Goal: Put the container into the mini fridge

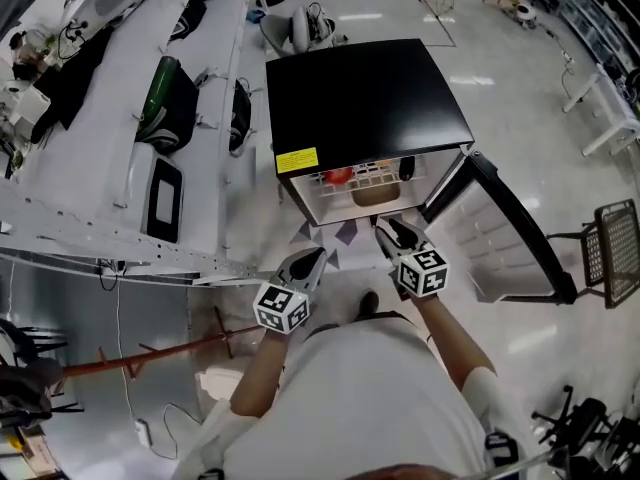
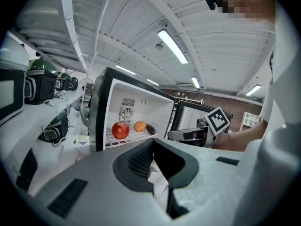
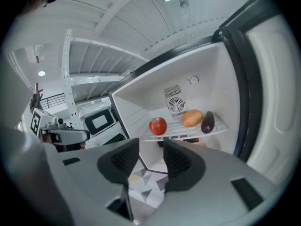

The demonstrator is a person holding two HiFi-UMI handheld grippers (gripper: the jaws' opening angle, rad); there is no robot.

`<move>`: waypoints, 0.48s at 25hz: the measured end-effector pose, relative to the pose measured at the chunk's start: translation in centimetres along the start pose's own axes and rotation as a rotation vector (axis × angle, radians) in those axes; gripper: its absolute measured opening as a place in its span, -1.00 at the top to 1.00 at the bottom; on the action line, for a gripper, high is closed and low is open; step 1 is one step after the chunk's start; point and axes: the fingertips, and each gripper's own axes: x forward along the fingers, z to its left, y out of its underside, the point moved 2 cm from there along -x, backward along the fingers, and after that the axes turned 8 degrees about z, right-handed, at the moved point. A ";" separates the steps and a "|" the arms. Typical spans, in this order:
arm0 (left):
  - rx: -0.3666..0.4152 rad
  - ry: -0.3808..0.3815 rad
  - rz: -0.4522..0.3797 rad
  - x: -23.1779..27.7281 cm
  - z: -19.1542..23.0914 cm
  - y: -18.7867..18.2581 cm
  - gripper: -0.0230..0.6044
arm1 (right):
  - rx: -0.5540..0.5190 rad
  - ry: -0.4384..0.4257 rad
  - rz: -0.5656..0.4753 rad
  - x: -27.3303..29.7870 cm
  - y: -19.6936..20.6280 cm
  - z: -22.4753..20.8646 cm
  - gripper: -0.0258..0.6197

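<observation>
The black mini fridge (image 1: 365,98) stands with its door (image 1: 510,228) swung open to the right. On its wire shelf lie a red apple (image 3: 158,125), an orange-brown fruit (image 3: 192,118) and a dark eggplant (image 3: 208,122). Below the shelf a tan container shape (image 1: 375,196) sits on the fridge's lower level, mostly hidden in both gripper views. My right gripper (image 3: 150,147) hovers in front of the opening, open, with nothing between its pads. My left gripper (image 2: 153,145) is lower and to the left, its fingertips meeting on nothing. Neither gripper touches the fridge.
A long white workbench (image 1: 120,228) runs along the left, carrying a green-black helmet (image 1: 165,103) and a dark-windowed appliance (image 1: 165,198). A patterned mat (image 1: 335,233) lies before the fridge. A mesh chair (image 1: 615,248) stands at the right.
</observation>
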 end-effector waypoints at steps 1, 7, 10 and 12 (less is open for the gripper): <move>0.002 0.003 -0.008 -0.5 -0.1 -0.1 0.91 | -0.005 0.009 -0.008 -0.5 -0.1 0.5 0.46; 0.007 0.032 -0.062 -3.7 -1.0 -0.7 0.91 | -0.042 0.063 -0.041 -3.3 -0.5 3.8 0.52; 0.023 0.046 -0.082 -5.1 -1.6 -0.7 0.91 | -0.053 0.078 -0.051 -4.6 -0.3 5.5 0.57; 0.027 0.056 -0.090 -5.9 -2.0 -0.5 0.91 | -0.066 0.092 -0.058 -5.4 -0.2 6.5 0.61</move>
